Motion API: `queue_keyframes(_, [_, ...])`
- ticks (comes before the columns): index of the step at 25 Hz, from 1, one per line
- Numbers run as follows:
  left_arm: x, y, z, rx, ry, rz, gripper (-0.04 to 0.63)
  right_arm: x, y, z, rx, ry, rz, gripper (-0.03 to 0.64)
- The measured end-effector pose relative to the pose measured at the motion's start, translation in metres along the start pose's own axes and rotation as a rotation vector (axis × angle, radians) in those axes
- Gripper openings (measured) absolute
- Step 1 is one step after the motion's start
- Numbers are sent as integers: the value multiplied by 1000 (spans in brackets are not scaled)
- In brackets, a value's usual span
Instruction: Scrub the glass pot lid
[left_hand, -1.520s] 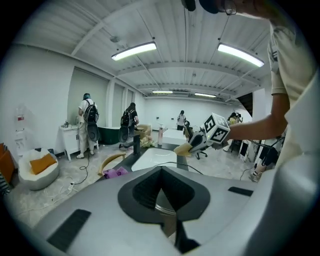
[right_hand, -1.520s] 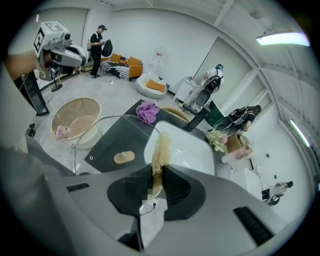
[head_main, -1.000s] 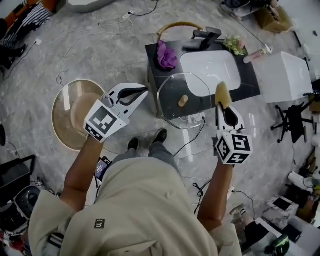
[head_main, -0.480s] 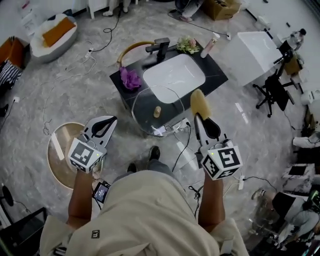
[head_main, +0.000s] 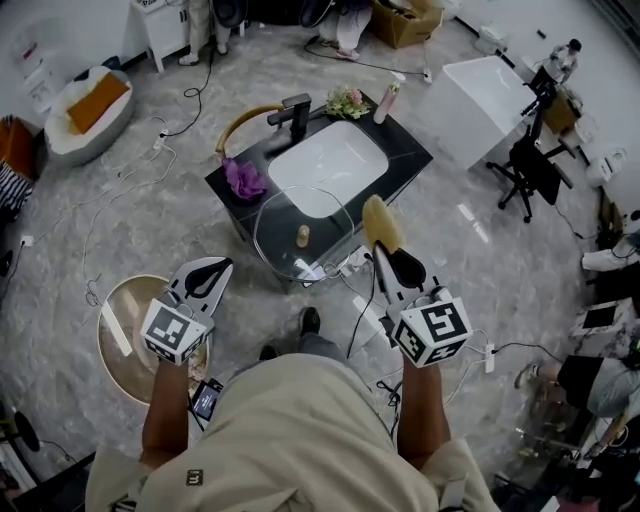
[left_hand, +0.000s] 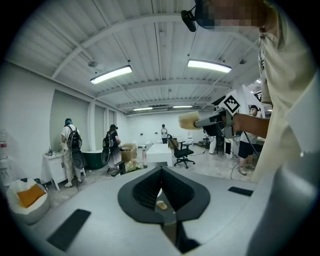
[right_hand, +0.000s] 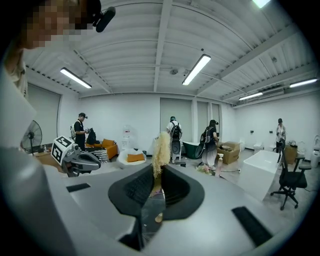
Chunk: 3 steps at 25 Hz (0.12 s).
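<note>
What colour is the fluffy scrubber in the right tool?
Pale yellow; the fluffy scrubber shows best in the head view.

Your left gripper (left_hand: 160, 169): grey shell, black inner pads, tips met, nothing clamped. In the gap below the tips: small tan knob (left_hand: 161, 204). Your right gripper (left_hand: 200, 121), at upper right, grips a pale yellow fluffy scrubber (left_hand: 189, 120). Beyond: white rectangular table (left_hand: 159, 152), black wheeled office chair (left_hand: 181, 151).
</note>
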<state>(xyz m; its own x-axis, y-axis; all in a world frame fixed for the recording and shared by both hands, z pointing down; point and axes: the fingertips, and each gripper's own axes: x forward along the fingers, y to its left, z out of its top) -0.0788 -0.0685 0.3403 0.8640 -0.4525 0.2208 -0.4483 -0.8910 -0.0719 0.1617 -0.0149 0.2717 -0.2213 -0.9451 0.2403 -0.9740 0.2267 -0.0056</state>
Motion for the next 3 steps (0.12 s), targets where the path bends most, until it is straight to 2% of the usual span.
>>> queue_keyframes(3, [-3, -5, 6, 2, -4, -13, 14, -8, 3, 4, 1, 2, -9, 44])
